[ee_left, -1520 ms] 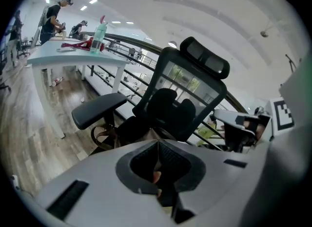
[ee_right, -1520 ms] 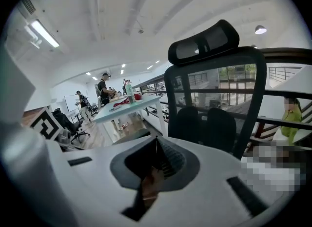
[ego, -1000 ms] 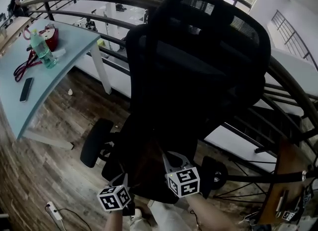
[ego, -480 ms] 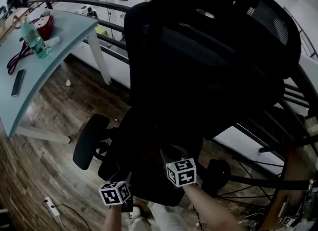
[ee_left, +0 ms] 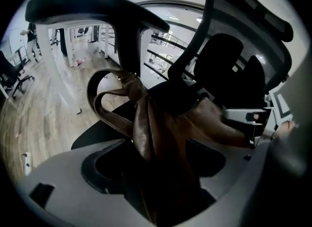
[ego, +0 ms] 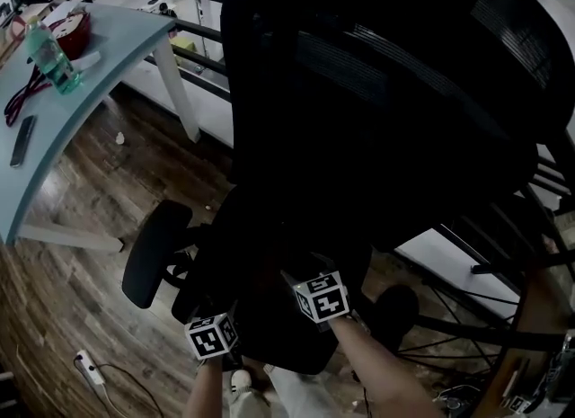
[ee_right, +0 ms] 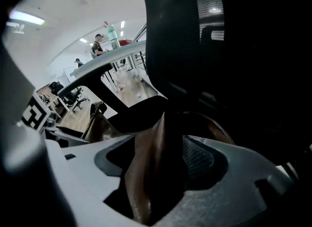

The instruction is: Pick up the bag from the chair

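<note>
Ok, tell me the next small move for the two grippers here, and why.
Probably close both sets of jaws on the bag. The left gripper and the right gripper have just been opening their jaws, and each now stands open with the bag's brown leather between them, not yet pinched, while the bag rests on the chair.

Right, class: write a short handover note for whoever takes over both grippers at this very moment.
Left gripper: open, jaws just been opening, leather of the brown bag between them, not clamped.
Right gripper: open, jaws just been opening, a fold of the bag between them.
Bag: on the seat of the black chair, strap looped upward.
Done: both grippers sit at the bag.
Left: close both on it and lift it clear of the chair.
</note>
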